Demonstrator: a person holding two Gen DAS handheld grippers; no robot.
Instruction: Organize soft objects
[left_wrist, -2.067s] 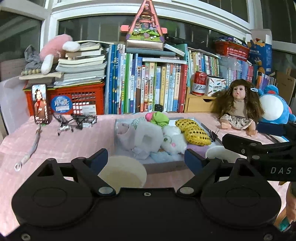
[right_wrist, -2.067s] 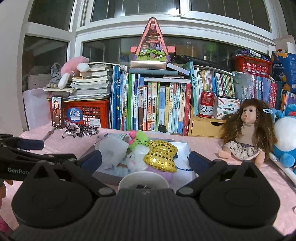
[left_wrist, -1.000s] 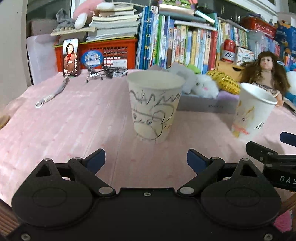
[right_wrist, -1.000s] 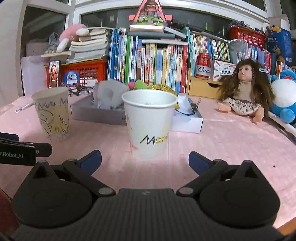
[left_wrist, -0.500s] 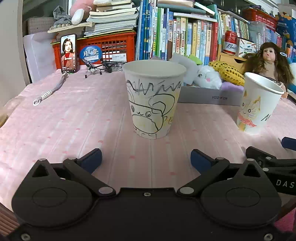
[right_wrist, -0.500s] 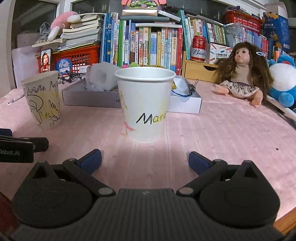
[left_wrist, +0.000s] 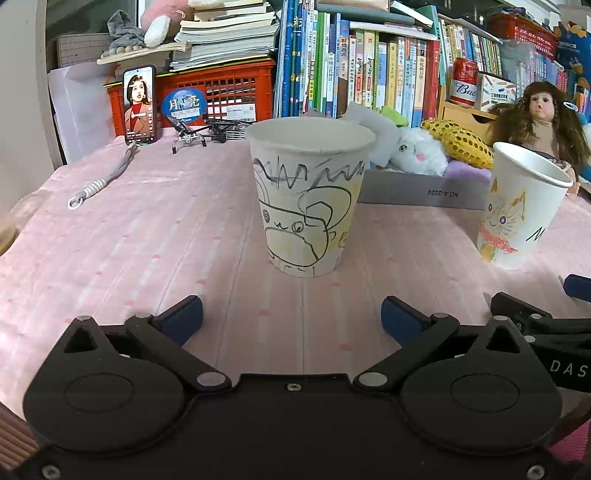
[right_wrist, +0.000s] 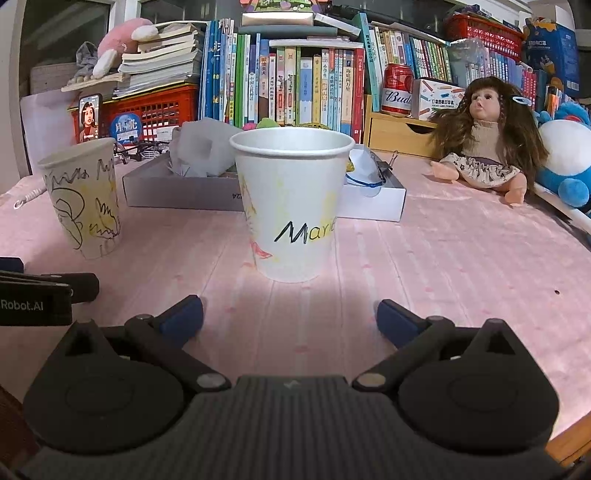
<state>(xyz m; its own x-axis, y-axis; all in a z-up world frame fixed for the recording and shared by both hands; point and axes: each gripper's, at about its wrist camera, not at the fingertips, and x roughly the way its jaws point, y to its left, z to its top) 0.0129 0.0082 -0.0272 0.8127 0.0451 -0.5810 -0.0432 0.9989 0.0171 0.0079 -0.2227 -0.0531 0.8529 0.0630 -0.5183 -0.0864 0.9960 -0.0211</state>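
Two paper cups stand upright on the pink tablecloth. The cup with black scribbles (left_wrist: 308, 199) is straight ahead of my open, empty left gripper (left_wrist: 291, 317); it also shows in the right wrist view (right_wrist: 83, 197). The "Maria" cup (right_wrist: 291, 203) stands just ahead of my open, empty right gripper (right_wrist: 290, 317); it also shows in the left wrist view (left_wrist: 519, 206). Behind the cups a shallow grey box (left_wrist: 421, 190) holds soft toys: a white plush (left_wrist: 415, 151), a gold sequin cushion (left_wrist: 460, 146) and a grey plush (right_wrist: 207, 147).
A doll (right_wrist: 484, 136) sits at the right, beside a blue plush (right_wrist: 565, 155). A row of books (right_wrist: 295, 81), a red crate (left_wrist: 221, 96), a phone (left_wrist: 139, 105), a beer can (right_wrist: 397, 90) and a wooden drawer (right_wrist: 397, 134) line the back. A lanyard (left_wrist: 101, 181) lies at the left.
Both grippers have dropped from above the cups to table height and drawn back slightly. The cups now stand in front of the open jaws. Nothing was grasped.
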